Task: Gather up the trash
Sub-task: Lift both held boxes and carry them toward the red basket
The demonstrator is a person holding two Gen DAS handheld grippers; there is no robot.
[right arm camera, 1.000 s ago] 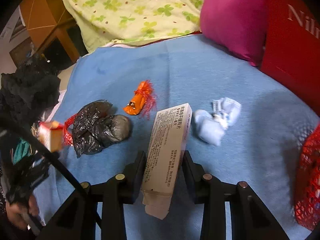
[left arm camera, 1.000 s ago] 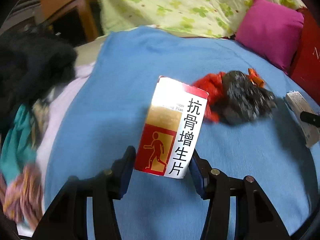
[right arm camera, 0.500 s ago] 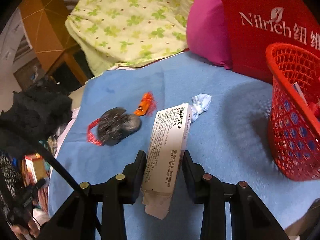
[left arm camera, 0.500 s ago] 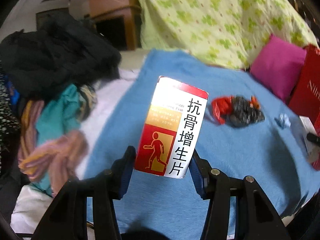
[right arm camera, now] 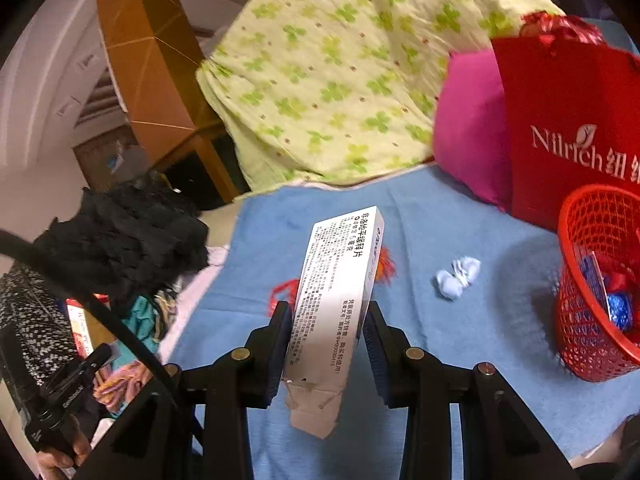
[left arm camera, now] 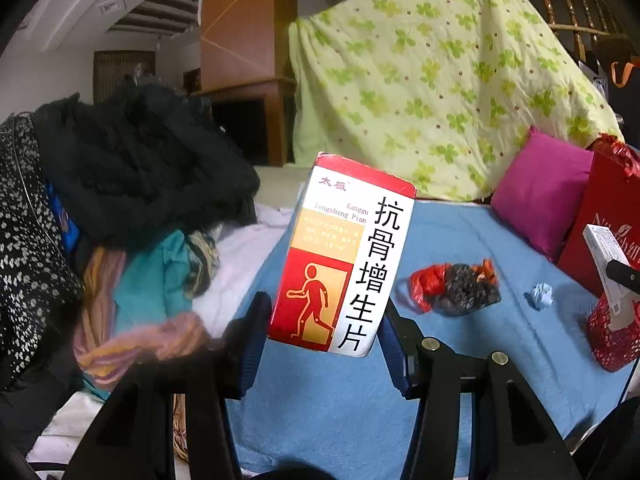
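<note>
Left gripper (left arm camera: pixel 324 340) clamps red-and-white medicine box (left arm camera: pixel 340 256) upright between fingers. Right gripper (right arm camera: pixel 326 344) pinches white medicine carton (right arm camera: pixel 336 300), flap hanging below fingers; red mesh basket (right arm camera: pixel 576 320) right of them.

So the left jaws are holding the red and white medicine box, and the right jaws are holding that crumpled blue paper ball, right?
Not quite. The left gripper does hold the red and white medicine box, but the right gripper holds a long white medicine box. The crumpled blue paper ball lies loose on the blue blanket, as the right wrist view shows.
</note>
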